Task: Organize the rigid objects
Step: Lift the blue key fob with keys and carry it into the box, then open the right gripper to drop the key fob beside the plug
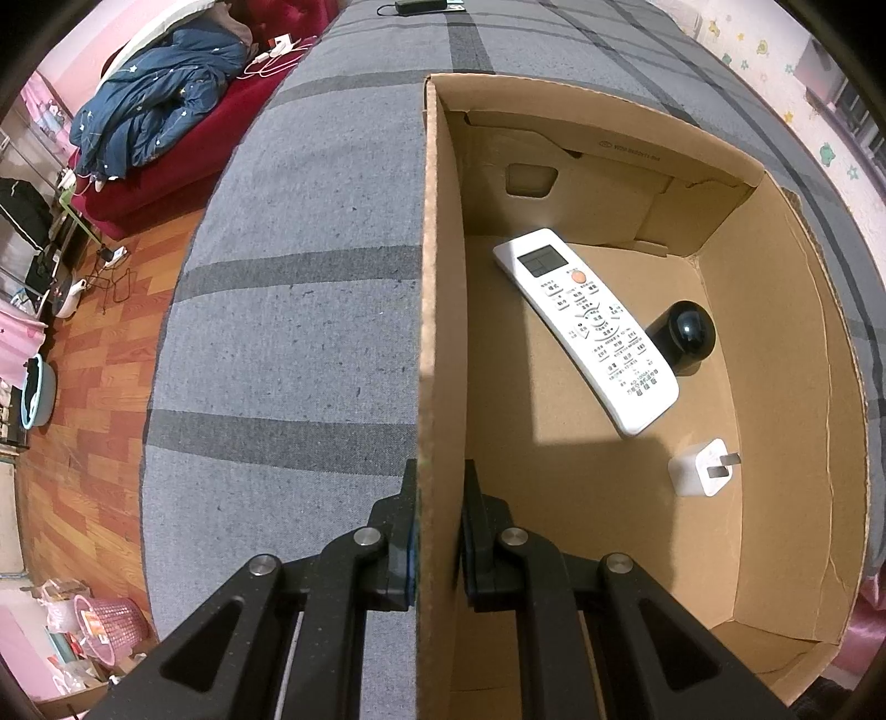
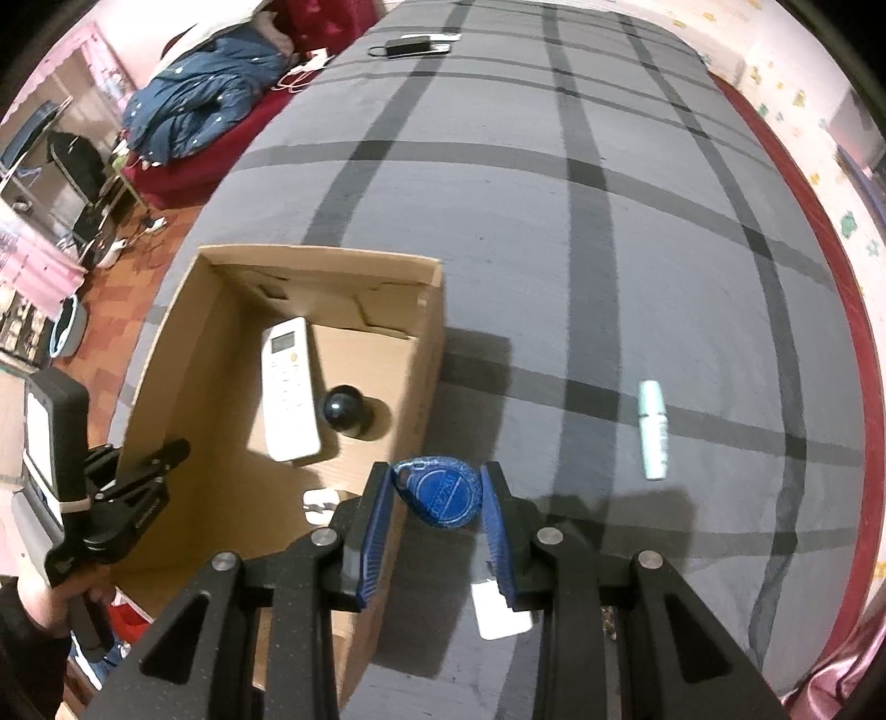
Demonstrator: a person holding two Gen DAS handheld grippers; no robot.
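An open cardboard box [image 1: 792, 387] [image 2: 429, 338] stands on the grey checked bed. Inside lie a white remote [image 1: 587, 327] [image 2: 289, 382], a black round-headed object [image 1: 689, 332] [image 2: 344, 410] and a white plug adapter [image 1: 699, 468] [image 2: 319, 505]. My left gripper [image 1: 440, 498] is shut on the box's left wall [image 1: 440, 310]; it also shows in the right wrist view [image 2: 166, 459]. My right gripper [image 2: 437, 498] is shut on a blue key fob [image 2: 440, 495], held above the box's right wall. A pale green tube [image 2: 652, 426] lies on the bed to the right.
A white card [image 2: 501, 609] lies on the bed under my right gripper. A black charger [image 2: 412, 45] [image 1: 421, 6] lies at the bed's far end. A red sofa with a blue jacket [image 1: 160, 116] stands left, beyond wooden floor [image 1: 88, 387]. A pink basket [image 1: 108, 626] stands low left.
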